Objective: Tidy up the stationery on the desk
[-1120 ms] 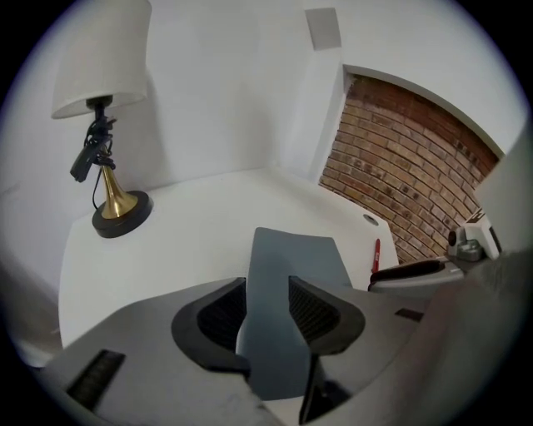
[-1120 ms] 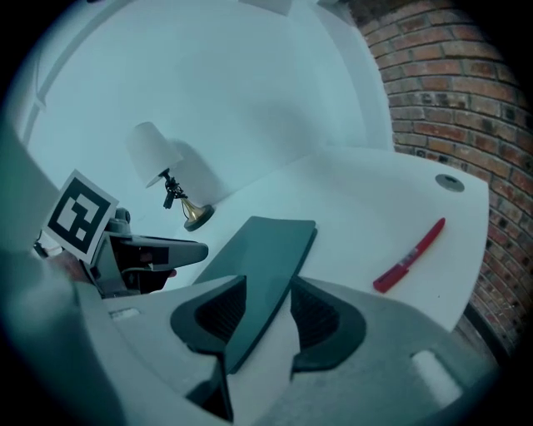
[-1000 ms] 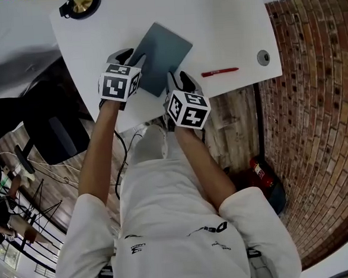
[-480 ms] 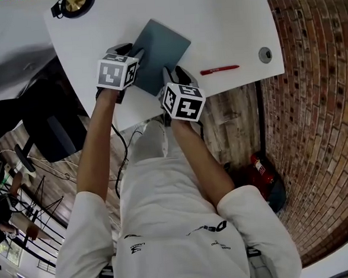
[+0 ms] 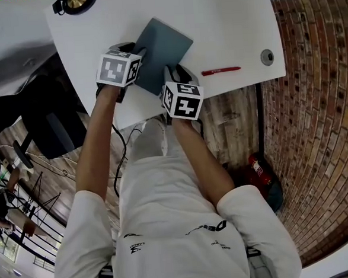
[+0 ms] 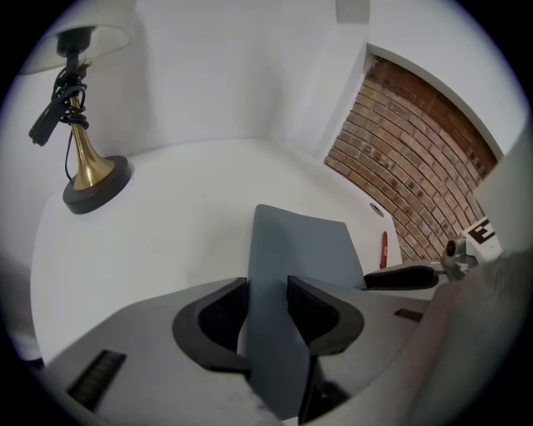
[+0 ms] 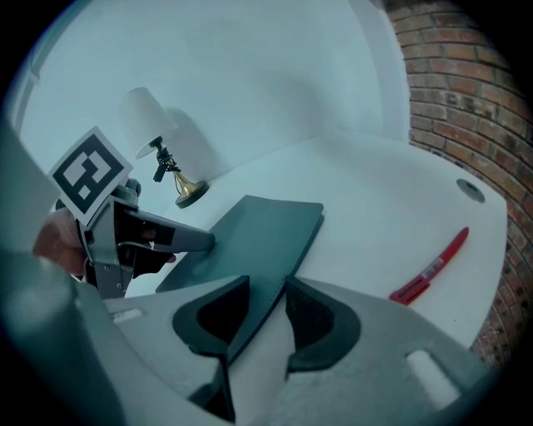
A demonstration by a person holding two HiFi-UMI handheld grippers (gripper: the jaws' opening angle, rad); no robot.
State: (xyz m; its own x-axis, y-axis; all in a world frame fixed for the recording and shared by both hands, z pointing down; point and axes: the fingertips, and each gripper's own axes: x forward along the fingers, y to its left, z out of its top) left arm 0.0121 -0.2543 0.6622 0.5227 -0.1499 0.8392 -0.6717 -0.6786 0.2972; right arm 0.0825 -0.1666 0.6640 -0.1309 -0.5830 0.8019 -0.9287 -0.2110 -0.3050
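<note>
Grey notebook [image 5: 161, 53] sits on the white desk [image 5: 225, 25], toward its near edge, turned at an angle. I've got both grippers on it. Left gripper [image 5: 133, 54] is clamped on the notebook's left edge; its own view shows both pads [image 6: 221, 312] tight on the cover, no gap. Right gripper [image 5: 173, 75] is clamped on the near edge, jaws pinched on the thin cover in its view too. The head view hides both grips under the 2 marker cubes, so only the gripper views settle it. I can't tell whether the notebook is lifted off the desk.

1 red pen [image 5: 220, 71] lies on the desk right of the notebook, well apart from it. A brass-base lamp [image 5: 74, 2] stands at the far left corner; the head view shows only its top, while the left gripper view shows base and stem. Brick wall [image 5: 321, 125] on the right.
</note>
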